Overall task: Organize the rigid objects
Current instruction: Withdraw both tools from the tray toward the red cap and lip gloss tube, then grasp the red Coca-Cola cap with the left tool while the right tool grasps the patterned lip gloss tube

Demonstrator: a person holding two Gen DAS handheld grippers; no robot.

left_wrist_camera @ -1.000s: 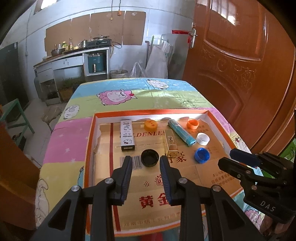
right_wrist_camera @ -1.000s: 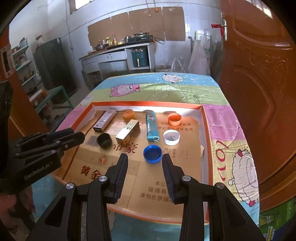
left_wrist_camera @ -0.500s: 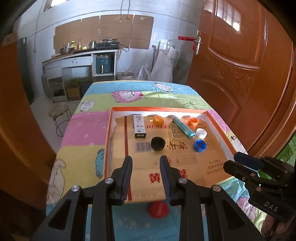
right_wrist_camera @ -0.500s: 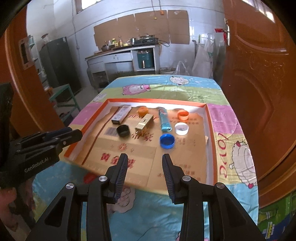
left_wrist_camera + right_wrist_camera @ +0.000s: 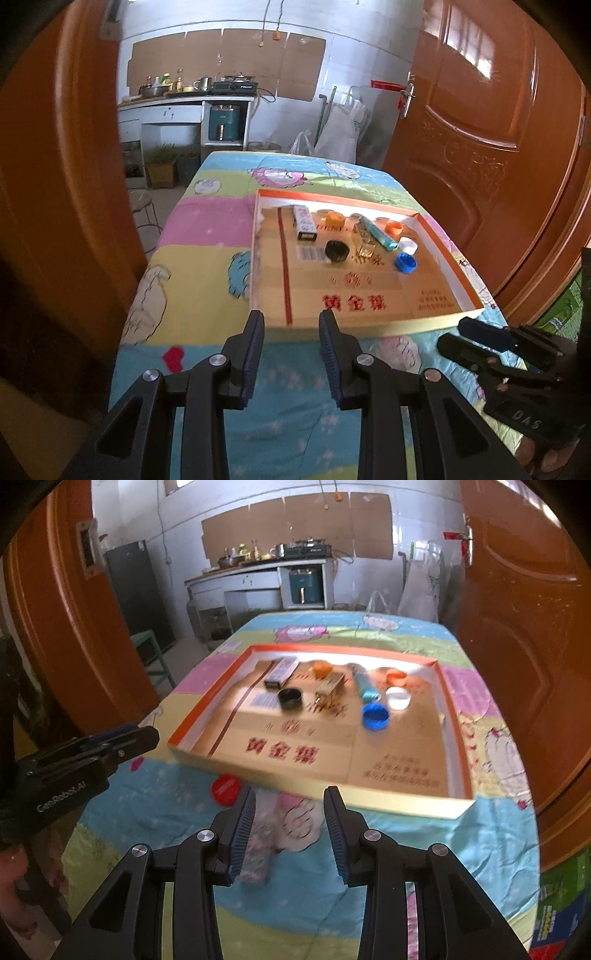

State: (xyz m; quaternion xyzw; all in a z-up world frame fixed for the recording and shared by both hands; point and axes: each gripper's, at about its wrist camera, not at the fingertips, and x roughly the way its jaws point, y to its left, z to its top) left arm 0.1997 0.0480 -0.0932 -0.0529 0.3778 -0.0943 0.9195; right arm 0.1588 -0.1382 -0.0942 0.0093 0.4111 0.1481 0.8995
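An orange-rimmed cardboard tray [image 5: 439, 236] [image 5: 192, 734] lies on the table. In it are a black cap [image 5: 336, 251] [image 5: 289, 698], a blue cap [image 5: 406, 263] [image 5: 375, 717], a white cap [image 5: 398, 697], two orange caps [image 5: 321, 668], a gold lighter [image 5: 330, 690], a teal lighter [image 5: 365, 682] and a patterned lighter [image 5: 305, 223]. A red cap [image 5: 225, 789] and a pink patterned lighter [image 5: 258, 842] lie on the cloth in front of the tray. My left gripper [image 5: 291, 328] and right gripper [image 5: 289, 805] are open and empty, held back from the tray's near edge.
The table wears a colourful cartoon cloth [image 5: 207, 229]. Brown wooden doors [image 5: 491, 129] stand on the right and the left [image 5: 55, 166]. A kitchen counter [image 5: 258, 576] is at the back. A stool [image 5: 142, 206] stands left of the table.
Both grippers have pulled back and up from over the tray to the table's near end. The red cap and the pink lighter on the cloth have come into view.
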